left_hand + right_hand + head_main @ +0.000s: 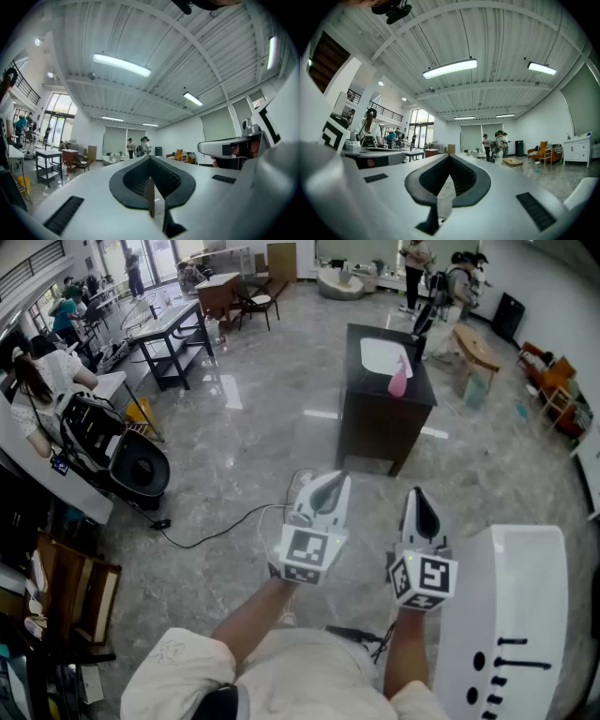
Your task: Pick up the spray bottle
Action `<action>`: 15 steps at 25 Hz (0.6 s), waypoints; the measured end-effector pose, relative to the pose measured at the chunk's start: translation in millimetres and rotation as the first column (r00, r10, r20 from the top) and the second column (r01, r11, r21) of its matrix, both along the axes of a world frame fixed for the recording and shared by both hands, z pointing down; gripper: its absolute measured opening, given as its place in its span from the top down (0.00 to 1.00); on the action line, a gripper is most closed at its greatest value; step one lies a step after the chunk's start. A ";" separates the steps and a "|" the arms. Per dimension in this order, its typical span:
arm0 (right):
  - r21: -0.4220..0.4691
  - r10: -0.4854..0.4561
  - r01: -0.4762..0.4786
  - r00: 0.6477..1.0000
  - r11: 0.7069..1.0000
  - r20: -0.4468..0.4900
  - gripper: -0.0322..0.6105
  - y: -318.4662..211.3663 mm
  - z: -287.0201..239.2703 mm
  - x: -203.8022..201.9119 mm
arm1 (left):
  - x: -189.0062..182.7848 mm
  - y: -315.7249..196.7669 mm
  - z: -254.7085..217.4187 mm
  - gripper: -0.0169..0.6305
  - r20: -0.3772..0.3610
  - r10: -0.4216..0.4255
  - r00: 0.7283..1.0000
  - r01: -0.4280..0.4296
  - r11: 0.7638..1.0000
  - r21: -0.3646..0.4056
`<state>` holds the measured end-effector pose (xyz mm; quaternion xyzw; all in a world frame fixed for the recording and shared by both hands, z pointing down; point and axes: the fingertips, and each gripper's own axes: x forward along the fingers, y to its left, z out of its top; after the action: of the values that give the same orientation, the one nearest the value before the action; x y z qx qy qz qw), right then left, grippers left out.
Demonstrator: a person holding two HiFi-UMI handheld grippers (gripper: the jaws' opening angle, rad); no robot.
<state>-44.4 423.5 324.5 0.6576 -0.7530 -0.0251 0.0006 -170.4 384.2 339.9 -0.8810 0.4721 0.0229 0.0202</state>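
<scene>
A pink spray bottle (399,379) stands on top of a dark cabinet (384,423) in the middle of the room, beside a white sheet or tray (382,355). Both grippers are held level near my body, well short of the cabinet. My left gripper (330,486) is shut with nothing in it, its tips meeting (151,159). A little to its right, my right gripper (418,495) is also shut and empty (450,157). The bottle does not show in either gripper view.
A white unit (511,615) stands close at my right. A black cable (216,526) runs over the grey floor. A black round machine (139,465) and desks with seated people are at the left. Standing people (417,268) and a wooden bench (473,348) are at the back.
</scene>
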 end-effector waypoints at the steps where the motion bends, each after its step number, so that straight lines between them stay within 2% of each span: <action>1: 0.000 0.000 0.000 1.000 1.000 0.001 0.94 0.4 1.1 2.3 | 3.1 0.9 0.9 0.97 -0.001 0.001 1.000 -0.001 1.000 0.000; 15: -0.011 -0.003 0.004 1.000 1.000 0.016 0.94 18.2 10.3 44.7 | 53.6 23.4 7.1 0.97 0.001 0.004 1.000 -0.004 1.000 -0.010</action>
<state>0.3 441.7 334.8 0.6564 -0.7542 -0.0158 -0.0018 -116.8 407.6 346.9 -0.8821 0.4704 0.0200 0.0161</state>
